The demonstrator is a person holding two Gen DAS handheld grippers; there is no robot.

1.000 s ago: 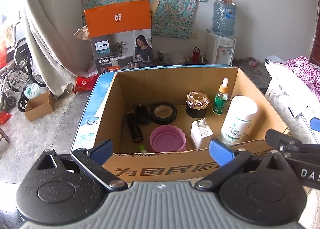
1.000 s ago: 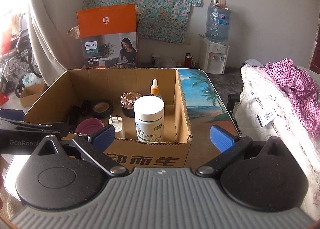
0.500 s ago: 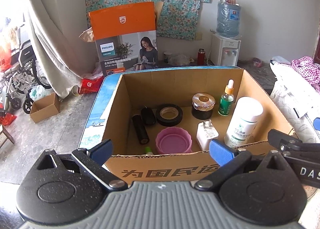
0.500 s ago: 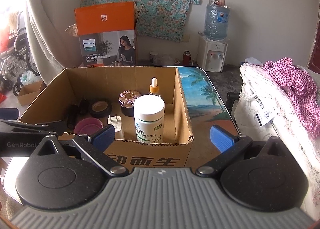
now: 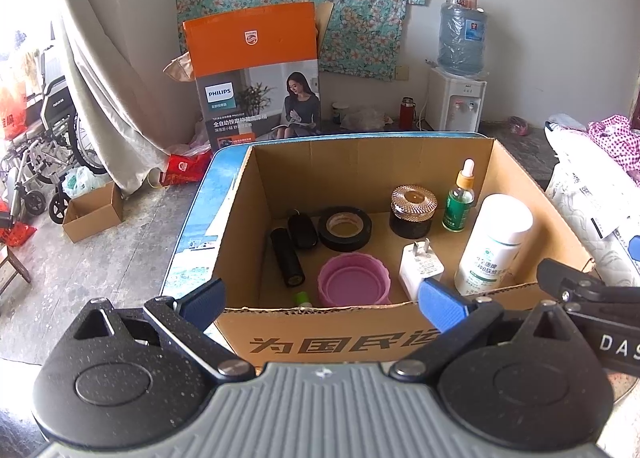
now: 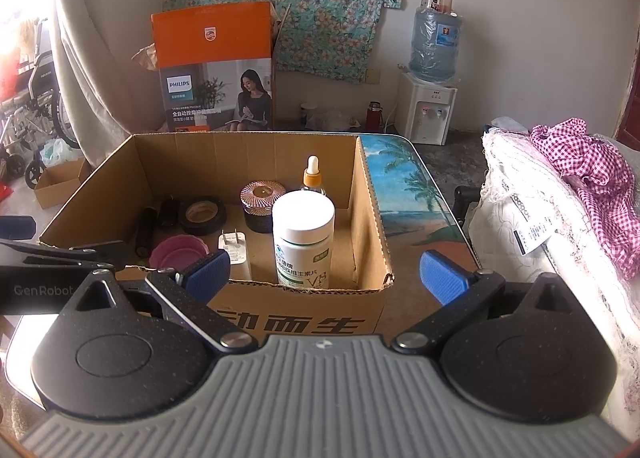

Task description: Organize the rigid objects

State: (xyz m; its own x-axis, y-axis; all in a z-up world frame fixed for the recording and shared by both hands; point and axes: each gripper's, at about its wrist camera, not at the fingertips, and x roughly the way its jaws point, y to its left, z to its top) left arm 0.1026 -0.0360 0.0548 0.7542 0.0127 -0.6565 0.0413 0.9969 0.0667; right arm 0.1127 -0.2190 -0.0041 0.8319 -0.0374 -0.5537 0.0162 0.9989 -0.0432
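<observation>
An open cardboard box (image 5: 236, 234) (image 6: 368, 210) stands on a beach-print table. Inside are a white pill bottle (image 5: 496, 246) (image 6: 303, 238), a green dropper bottle (image 5: 459, 202), a dark jar with a copper lid (image 5: 413, 210), a black tape roll (image 5: 345, 228), a pink cup (image 5: 354, 284), a white charger plug (image 5: 420, 268) and two black cylinders (image 5: 286, 256). My left gripper (image 5: 320, 302) hangs open at the box's near wall, holding nothing. My right gripper (image 6: 324, 274) is open over the box's near right corner, also holding nothing.
A beach-print table top (image 6: 404, 186) shows to the right of the box. An orange Philips carton (image 5: 256, 74), a water dispenser (image 5: 458, 98) and a curtain stand behind. Bedding with pink checked cloth (image 6: 580, 174) lies right. A wheelchair (image 5: 44, 146) and small carton (image 5: 94, 210) are left.
Both grippers have risen and drawn back slightly, so the box sits a little lower in view. They stay open and nothing in the box has moved.
</observation>
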